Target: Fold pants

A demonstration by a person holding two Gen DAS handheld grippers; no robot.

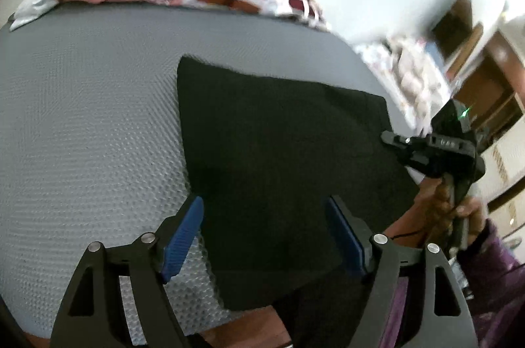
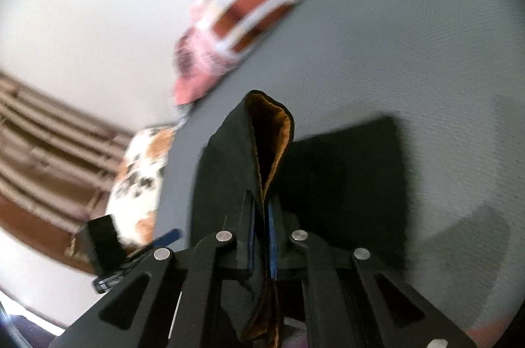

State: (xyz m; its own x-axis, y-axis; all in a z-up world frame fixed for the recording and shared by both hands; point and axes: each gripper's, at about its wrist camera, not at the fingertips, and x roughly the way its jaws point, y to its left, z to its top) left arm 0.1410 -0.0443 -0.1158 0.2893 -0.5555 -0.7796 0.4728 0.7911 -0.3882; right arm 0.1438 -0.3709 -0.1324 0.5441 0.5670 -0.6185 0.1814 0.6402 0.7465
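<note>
Right wrist: right claw (image 2: 261, 229) pinching pants (image 2: 229, 157) edge, raised.

Legible text, labels, brands, numbers, signs: none found in either wrist view. Pale marks on the top of the black plastic handheld device (image 1: 439, 147), at the right edge of the grey textured bed, are too small and blurred to read. The remaining surfaces carry only pattern, not lettering.
</note>
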